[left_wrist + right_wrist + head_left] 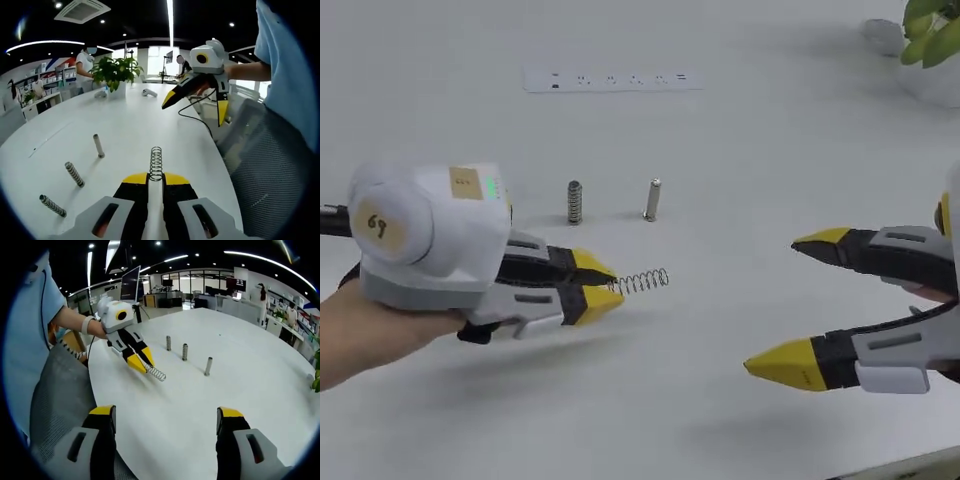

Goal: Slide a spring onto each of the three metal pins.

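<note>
**Head view.** The left gripper point(608, 287) sits in the lower left of the frame, held by a hand point(375, 330) and lying roughly level over the white table point(650, 410). Its yellow-tipped jaws are clamped on 1 end of a spring point(642, 281). The spring projects horizontally to the right, toward frame centre.

Above the spring, 2 pins stand upright and apart. A spring-covered pin point(574, 202) is on the left and a bare pin point(653, 199) is near it on the right. A white power strip point(612, 79) lies flat along the upper centre.

The right gripper point(775, 305) enters from the right edge. Its 2 jaws are spread wide with nothing between them. Plant leaves point(932, 30) show in the upper right corner.

**Left gripper view.** All 3 pins stand in a line running from lower left toward centre:
- A second spring-covered pin point(52, 205) is lowest.
- The first spring-covered pin is in the middle.
- The bare pin is nearest centre.

The held spring rises from between the closed jaws at bottom centre, well apart from every pin. The right gripper hangs at upper right with its jaws apart.

**Right gripper view.** The left gripper lies at upper left of centre, with the spring slanting down and to the right from its tips. The 3 pins stand in a row to the right of it, with the bare pin rightmost. The spring's free end touches none of them. The view's own 2 jaws rise at the bottom, set wide apart over bare table.
</note>
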Available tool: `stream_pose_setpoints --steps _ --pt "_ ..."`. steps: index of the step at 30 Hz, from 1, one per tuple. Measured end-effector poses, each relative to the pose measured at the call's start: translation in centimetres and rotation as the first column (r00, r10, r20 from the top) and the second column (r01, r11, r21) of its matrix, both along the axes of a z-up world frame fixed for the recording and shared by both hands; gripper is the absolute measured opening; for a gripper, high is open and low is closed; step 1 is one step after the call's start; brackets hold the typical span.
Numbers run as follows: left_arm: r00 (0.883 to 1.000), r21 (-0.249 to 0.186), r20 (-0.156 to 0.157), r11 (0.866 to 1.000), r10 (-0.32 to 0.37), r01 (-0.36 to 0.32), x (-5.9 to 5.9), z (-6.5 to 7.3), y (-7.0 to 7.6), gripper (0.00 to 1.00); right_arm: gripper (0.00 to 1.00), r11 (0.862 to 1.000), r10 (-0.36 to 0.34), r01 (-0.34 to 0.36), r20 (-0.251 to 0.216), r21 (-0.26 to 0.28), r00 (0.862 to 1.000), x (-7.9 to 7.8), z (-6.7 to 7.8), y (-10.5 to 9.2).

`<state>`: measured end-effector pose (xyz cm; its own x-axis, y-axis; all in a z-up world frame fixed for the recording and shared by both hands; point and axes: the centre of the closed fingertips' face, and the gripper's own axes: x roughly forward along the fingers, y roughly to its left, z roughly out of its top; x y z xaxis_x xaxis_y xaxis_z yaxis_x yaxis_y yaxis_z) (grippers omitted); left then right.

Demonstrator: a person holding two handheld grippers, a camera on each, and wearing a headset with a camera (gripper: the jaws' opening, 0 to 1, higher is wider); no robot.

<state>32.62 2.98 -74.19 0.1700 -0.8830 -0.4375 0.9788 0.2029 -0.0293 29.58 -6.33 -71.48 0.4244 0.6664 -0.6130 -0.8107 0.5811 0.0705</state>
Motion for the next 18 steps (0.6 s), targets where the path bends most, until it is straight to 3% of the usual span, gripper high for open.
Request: stream_pose_setpoints --steps 9,18 --pt "1.0 0.016 -0.025 1.0 0.008 -0.007 -2.7 -0.4 1.6 0.02 0.8 0.996 0.089 -0.089 0.001 0.0 0.996 -0.9 -0.1 2.5" --pt "0.999 0.024 -0.027 0.999 0.023 -0.022 -3.9 -0.2 2.8 0.02 0.77 0.984 0.178 -0.178 0.001 -0.007 0.984 -1.1 -0.2 4.7"
